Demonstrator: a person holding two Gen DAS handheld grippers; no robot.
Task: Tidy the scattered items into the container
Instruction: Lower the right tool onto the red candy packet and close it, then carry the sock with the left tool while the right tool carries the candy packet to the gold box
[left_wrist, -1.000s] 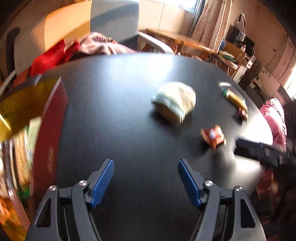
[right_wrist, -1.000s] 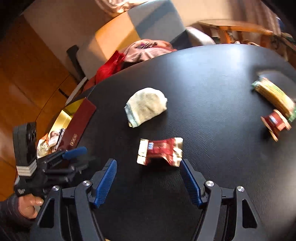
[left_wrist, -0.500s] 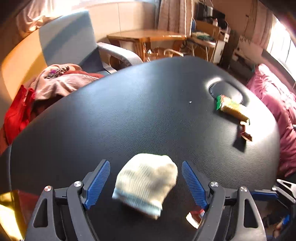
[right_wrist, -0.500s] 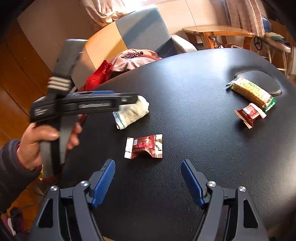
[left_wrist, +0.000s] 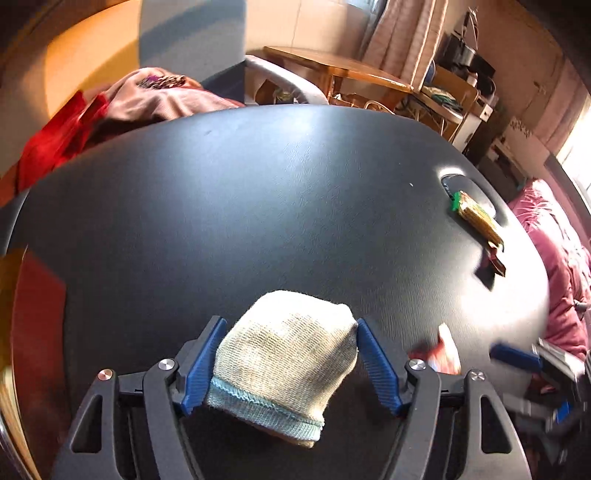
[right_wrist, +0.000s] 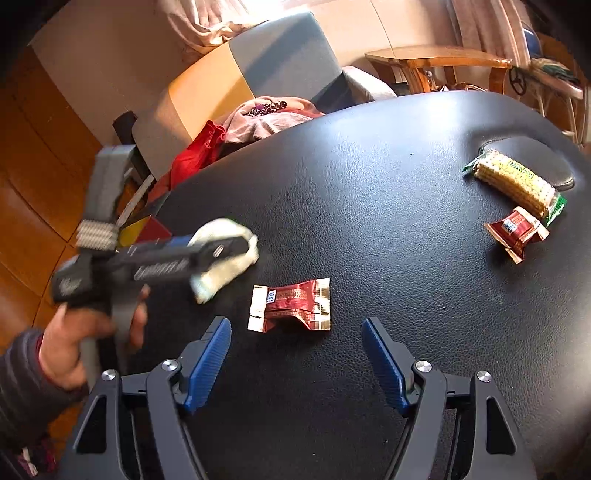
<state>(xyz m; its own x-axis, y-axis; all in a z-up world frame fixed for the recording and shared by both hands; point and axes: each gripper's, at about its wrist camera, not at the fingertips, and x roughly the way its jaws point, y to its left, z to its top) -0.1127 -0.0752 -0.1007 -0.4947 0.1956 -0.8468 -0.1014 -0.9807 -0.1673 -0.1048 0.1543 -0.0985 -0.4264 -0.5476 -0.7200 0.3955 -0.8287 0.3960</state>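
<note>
Sock (left_wrist: 284, 354): cream knit with a pale blue cuff, lying on the black tabletop (left_wrist: 258, 192), just left of the near red snack wrapper (right_wrist: 290, 304).
Left tool (left_wrist: 288, 356): straddles the sock, one blue pad at each flank; its jaws have just been closing from a wider spread, and the pads look to be only at the fabric's edge, not yet pressing in.
Right tool (right_wrist: 295, 356): spread wide and empty, hanging just short of the near red snack wrapper.
Other items: a corn-pattern packet (right_wrist: 517, 182) and a second red wrapper (right_wrist: 515, 232) lie well right of the sock, touching each other.
Container: a red and gold box (right_wrist: 144, 229) beyond the sock, at the tabletop's left edge.
Risk, shallow bite: soft knit may bunch and slip out if the pads close only on its upper bulge.
Risk, crowding: both tools work close together; a sideways carry could knock the near wrapper.
Change: a second ago the left tool hovered over bare tabletop with the sock far ahead; now the sock sits between its pads.
</note>
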